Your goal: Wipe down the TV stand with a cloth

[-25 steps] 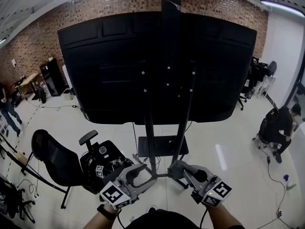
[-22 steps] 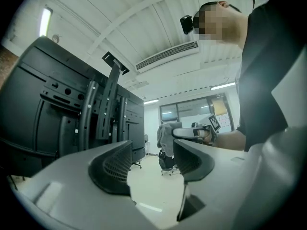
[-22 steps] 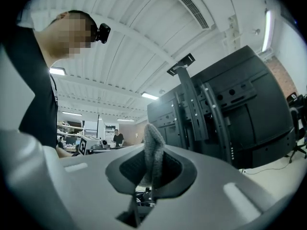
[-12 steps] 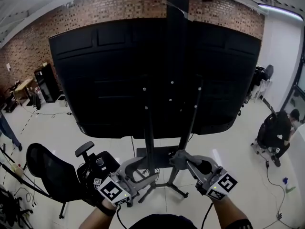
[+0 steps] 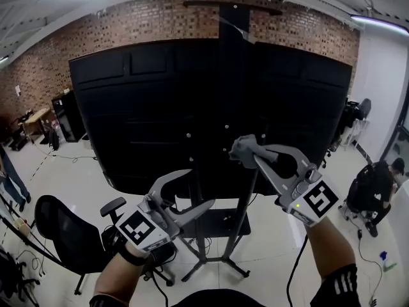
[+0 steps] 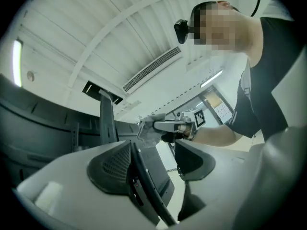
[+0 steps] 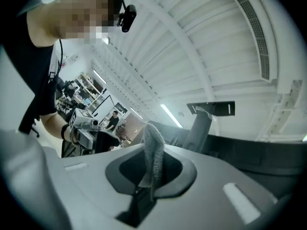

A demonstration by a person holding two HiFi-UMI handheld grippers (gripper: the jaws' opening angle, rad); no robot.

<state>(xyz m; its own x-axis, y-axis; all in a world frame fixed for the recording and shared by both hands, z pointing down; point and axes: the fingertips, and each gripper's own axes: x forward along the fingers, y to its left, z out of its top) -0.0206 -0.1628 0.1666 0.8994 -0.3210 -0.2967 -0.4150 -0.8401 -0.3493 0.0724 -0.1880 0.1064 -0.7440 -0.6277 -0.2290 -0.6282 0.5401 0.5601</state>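
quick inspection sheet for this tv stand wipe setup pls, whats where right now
Surface: TV stand upright on a glossy white floor, carrying a large TV seen from the back.
Job's things: grey cloth, raised in front of the TV's back; whether it touches cannot be told.
Clutter: black office chair left of the stand.
Grippers: right gripper jaws shut on the cloth; left gripper jaws apart, nothing between them.
Cables: a cable hangs below the right forearm.
Surroundings: brick wall behind; a seated person at far right.
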